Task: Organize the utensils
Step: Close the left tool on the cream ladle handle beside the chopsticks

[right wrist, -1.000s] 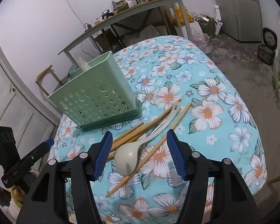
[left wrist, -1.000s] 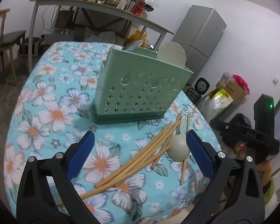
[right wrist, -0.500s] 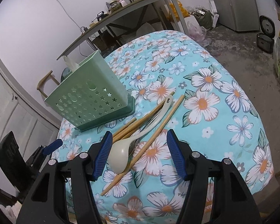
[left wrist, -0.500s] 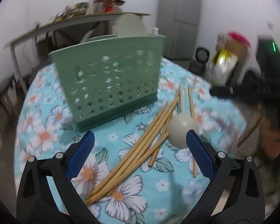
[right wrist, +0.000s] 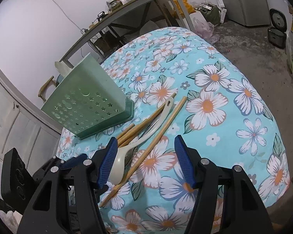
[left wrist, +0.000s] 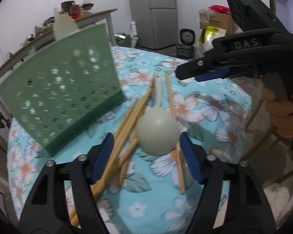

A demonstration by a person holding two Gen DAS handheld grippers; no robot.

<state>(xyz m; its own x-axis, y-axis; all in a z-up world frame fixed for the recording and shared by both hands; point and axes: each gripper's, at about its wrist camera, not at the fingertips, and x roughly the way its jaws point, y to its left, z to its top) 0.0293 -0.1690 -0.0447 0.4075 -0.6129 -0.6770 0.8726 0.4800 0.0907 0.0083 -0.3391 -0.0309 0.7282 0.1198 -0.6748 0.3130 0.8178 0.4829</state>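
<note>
Left gripper: jaws closing, straddling pale spoon bowl and bamboo chopsticks; pads not visibly pressing yet. Right gripper: jaws set moderately wide, nothing clamped, poised over spoon bowl and one chopstick end. Utensil pile loose on floral tablecloth, handles toward 12 o'clock. Green perforated caddy upright at 10 o'clock of pile, just beside it.

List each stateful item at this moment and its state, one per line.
Green perforated plastic utensil holder: upright on the floral tablecloth.
Cream plastic spoon: lying flat among the chopsticks.
Bamboo chopsticks: loose, scattered flat.
Left gripper: closing around the spoon bowl and chopsticks.
Right gripper: open, holding nothing.
</note>
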